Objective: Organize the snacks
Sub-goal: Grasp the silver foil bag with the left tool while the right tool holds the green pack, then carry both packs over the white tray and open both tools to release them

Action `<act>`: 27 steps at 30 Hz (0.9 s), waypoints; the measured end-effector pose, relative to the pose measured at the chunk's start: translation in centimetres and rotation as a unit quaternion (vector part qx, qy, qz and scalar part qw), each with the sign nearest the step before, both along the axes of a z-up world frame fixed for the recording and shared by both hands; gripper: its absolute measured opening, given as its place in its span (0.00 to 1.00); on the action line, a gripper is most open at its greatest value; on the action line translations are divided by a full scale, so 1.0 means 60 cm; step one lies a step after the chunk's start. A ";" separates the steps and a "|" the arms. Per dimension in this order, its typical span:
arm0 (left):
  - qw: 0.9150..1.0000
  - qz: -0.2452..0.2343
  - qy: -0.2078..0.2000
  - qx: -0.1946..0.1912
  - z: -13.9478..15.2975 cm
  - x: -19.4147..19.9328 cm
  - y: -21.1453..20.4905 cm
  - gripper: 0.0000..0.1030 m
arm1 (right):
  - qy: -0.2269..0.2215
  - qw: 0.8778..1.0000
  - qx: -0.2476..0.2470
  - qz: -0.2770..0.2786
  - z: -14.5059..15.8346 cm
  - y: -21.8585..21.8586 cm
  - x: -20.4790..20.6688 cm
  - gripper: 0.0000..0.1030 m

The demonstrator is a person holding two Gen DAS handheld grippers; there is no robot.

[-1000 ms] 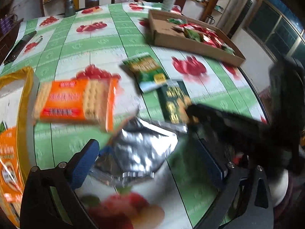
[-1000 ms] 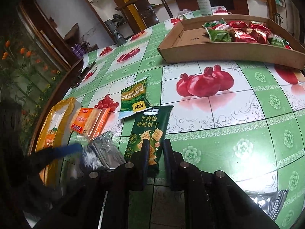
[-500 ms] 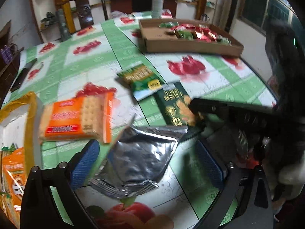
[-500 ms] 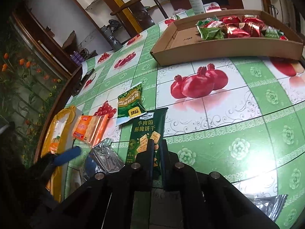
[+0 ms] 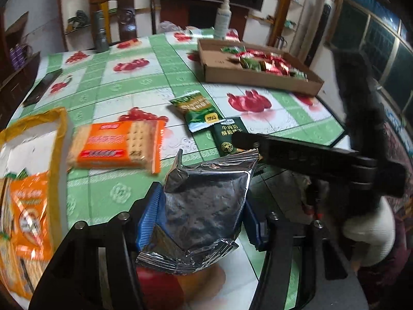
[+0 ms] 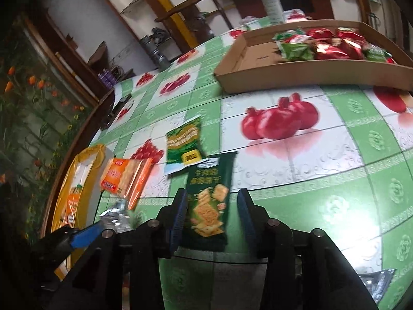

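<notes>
Across my table [image 5: 124, 90], green-and-white cloth with red fruit prints. White spray bottle [image 5: 222, 19] upright at the far edge, just behind the cardboard. Grey metal flask [image 5: 100, 32] far left, wooden chair [image 5: 129, 13] behind it. Dark phone-like slab [image 5: 42, 87] flat near the left rim.

Left gripper [image 5: 200, 217], right gripper [image 6: 213, 214]: black frames, blue ribbed pads (silver screws); white sleeve [image 5: 371, 235].
</notes>
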State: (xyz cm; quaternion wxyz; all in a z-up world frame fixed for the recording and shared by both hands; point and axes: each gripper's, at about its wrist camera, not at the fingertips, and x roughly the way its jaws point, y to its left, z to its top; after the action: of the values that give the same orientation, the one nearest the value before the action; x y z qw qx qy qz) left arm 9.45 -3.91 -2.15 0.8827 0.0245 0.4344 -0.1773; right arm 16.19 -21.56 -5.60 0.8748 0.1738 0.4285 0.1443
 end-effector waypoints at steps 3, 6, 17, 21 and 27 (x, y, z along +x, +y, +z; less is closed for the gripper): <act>1.000 0.017 -0.007 -0.019 0.014 -0.027 0.027 0.55 | -0.007 1.000 -0.013 0.017 0.000 0.018 0.001 0.45; 0.998 0.038 -0.012 -0.039 0.025 -0.052 0.057 0.55 | -0.018 0.999 -0.042 0.026 0.002 0.041 0.002 0.48; 0.987 0.128 -0.030 -0.092 0.050 -0.131 0.201 0.55 | -0.007 0.996 -0.084 0.029 0.004 0.080 -0.027 0.00; 0.982 0.143 -0.035 -0.115 0.051 -0.145 0.235 0.55 | -0.002 0.998 -0.062 0.025 -0.001 0.069 -0.045 0.04; 0.980 0.147 -0.041 -0.129 0.055 -0.153 0.245 0.55 | 0.000 0.997 -0.068 0.023 0.022 0.089 -0.037 0.49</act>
State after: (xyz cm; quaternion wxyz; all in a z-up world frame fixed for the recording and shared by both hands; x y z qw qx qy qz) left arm 0.26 10.77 1.13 0.9122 -0.1459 0.3699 -0.0992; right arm 13.96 -16.21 -4.26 0.8811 0.1036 0.4413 0.1349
